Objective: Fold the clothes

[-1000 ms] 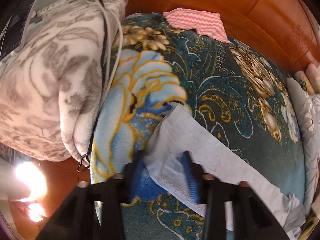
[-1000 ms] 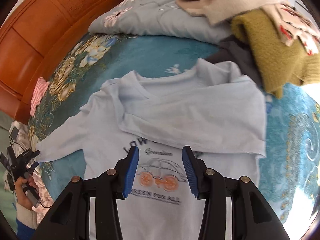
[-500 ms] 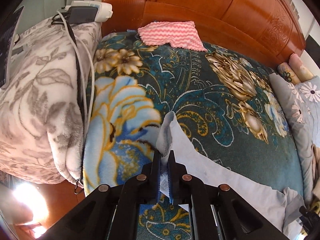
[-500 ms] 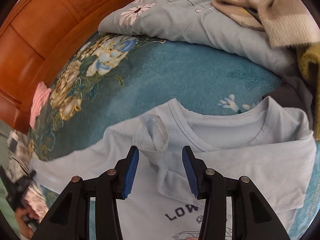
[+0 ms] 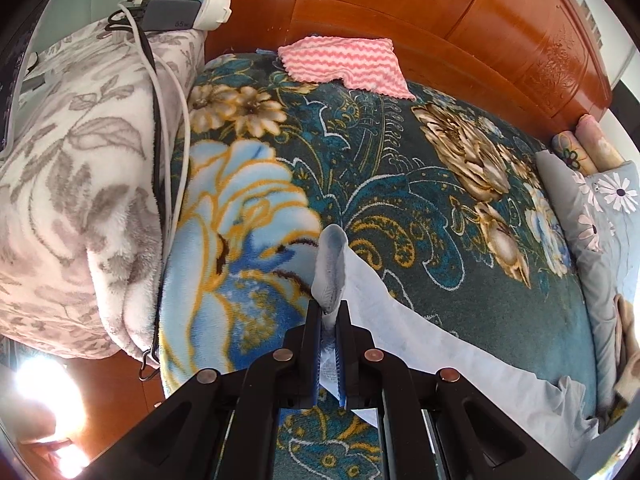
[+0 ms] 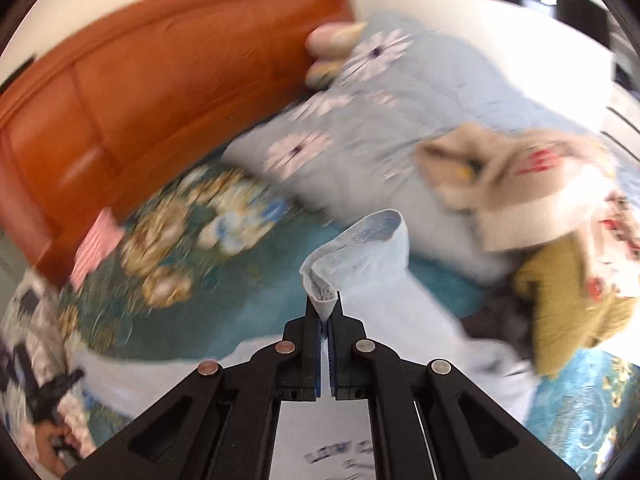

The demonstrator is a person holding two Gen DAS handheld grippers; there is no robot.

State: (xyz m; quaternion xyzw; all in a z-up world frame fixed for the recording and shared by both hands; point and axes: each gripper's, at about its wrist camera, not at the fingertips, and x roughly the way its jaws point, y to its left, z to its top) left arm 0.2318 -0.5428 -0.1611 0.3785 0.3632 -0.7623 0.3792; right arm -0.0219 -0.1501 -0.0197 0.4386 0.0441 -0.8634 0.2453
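Both tools look alike: the left gripper (image 5: 329, 354) and the right gripper (image 6: 324, 354) are black plastic frames with angular struts and cut-out windows, each with four round coppery rivets across the arms. The fingers (image 5: 314, 354) carry blue, seemingly ribbed, pads inside.

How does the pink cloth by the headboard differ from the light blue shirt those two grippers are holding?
The pink cloth has wavy pink and white stripes; the light blue shirt is plain, with dark lettering in the right wrist view. The cloth lies flat and untouched by the headboard; the shirt is pinched by the left gripper and right gripper. The cloth looks smaller. Both rest on the floral blanket.
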